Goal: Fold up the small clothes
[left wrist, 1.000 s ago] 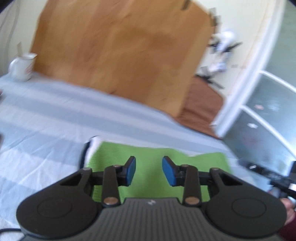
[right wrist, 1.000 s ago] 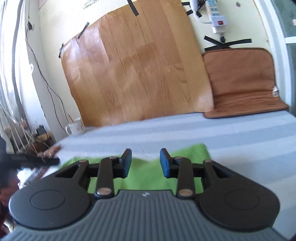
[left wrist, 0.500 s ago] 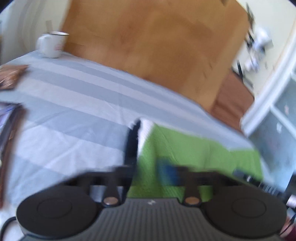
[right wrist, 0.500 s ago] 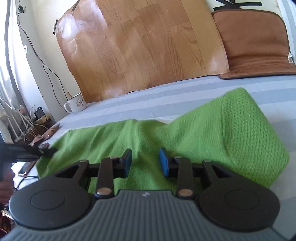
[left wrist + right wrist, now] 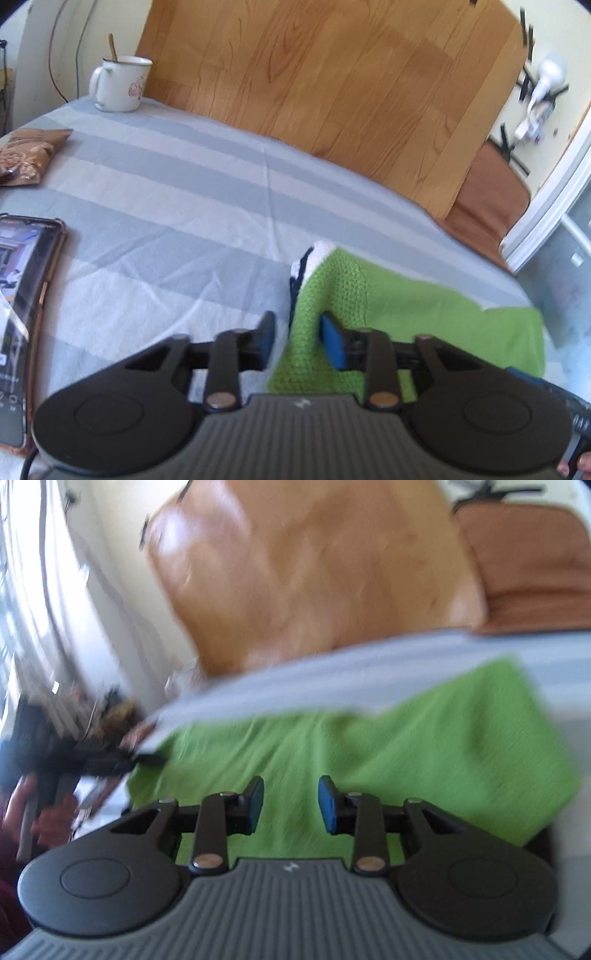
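Green knit garment (image 5: 424, 317): I count one, lying on the grey-striped sheet (image 5: 177, 206).
Phone: one black phone (image 5: 26, 280) at far left.
Snack bag: one brown bag (image 5: 29, 151).
Mug: one white enamel mug (image 5: 118, 85).
Left gripper (image 5: 297, 341): my jaws have just been opening; the garment's left edge stands between them, unpinched.
Right gripper (image 5: 290, 805): jaws apart, over the cloth's middle, gripping nothing.
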`<state>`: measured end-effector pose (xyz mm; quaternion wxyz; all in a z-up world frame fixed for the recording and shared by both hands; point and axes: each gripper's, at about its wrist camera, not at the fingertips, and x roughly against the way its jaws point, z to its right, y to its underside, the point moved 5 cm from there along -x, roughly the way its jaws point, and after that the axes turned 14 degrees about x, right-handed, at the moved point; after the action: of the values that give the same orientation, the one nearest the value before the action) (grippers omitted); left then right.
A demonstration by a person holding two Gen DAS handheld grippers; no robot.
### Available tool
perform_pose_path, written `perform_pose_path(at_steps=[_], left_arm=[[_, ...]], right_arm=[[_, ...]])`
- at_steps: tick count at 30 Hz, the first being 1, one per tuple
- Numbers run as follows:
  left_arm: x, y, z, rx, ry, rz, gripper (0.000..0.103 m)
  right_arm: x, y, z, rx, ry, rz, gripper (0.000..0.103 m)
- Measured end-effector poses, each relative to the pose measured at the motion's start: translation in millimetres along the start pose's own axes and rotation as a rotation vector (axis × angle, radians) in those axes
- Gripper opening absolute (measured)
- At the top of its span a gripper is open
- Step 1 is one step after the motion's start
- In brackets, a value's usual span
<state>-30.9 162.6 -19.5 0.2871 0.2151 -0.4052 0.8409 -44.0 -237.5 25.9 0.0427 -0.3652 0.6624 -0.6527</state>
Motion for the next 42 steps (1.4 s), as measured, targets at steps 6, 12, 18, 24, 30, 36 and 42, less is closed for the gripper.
perform_pose_path(at_steps=[6,12,18,24,30,36,42], left_arm=[[31,-17,21,0.052,0.142,0.118,0.041],[-17,6,85,-0.155,0.169,0.045,0.039],[-78,10,84,-0.179,-0.031,-0.005,0.026],[-83,13,89,-0.210,-0.106,0.033,0.028],[-48,18,96,-0.112,0.055,0.024,0.031],[-37,50,122,-0.175,0.218,-0.098,0.031],[-64,76,131,-0.227,0.209,-0.213,0.016]], right_arm=[[8,-17,47,-0.053,0.178,0.056,0.035],[-3,6,70,-0.092,0.288,-0.008,0.025],[15,29,84,-0.234,0.262,0.029,0.024],[45,35,84,-0.311,0.234,0.078,0.029],[87,52,94,-0.443,0.258,0.111,0.048],[67,57,88,-0.468,0.216,0.026,0.051],[43,47,81,-0.415,0.197,0.000,0.041]])
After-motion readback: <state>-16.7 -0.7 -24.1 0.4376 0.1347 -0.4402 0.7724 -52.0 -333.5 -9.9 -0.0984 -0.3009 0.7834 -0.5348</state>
